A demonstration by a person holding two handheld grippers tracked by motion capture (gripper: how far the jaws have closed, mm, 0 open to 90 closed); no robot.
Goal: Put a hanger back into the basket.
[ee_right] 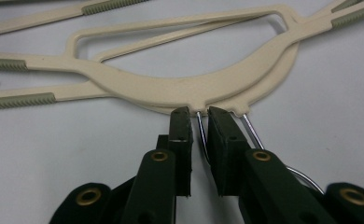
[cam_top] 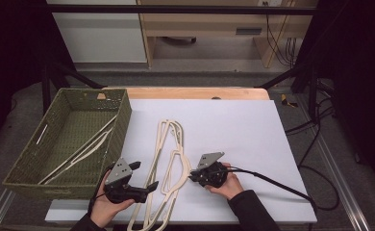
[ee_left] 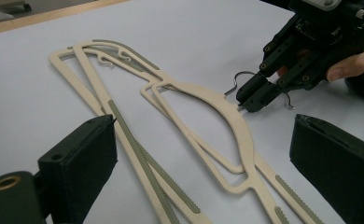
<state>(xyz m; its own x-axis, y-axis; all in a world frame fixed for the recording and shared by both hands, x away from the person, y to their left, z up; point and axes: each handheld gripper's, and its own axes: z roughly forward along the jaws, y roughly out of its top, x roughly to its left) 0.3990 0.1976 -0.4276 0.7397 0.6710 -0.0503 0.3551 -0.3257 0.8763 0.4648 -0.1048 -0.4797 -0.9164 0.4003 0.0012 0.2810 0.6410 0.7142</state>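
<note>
Right gripper (ee_right: 199,122): jaws nearly closed around the wire hook (ee_right: 201,135) of the top hanger (ee_right: 171,88); whether the pads actually press the wire cannot be told. No earlier picture bears on motion. The top hanger is cream plastic with a curved shoulder bar and grey-green ribbed grip strips, lying flat on the white table sheet (cam_top: 233,125), near the front edge at centre. A second hanger lies directly beneath it, its own hook (ee_right: 252,133) just beside the jaws and partly hidden by the right one. Left gripper (cam_top: 147,179): jaws wide apart, empty, just beside the hangers' lower ends. More hangers (cam_top: 166,139) overlap farther up; their count is hard to make out. At far left stands a green woven basket (cam_top: 31,154) with cream hangers inside.
</note>
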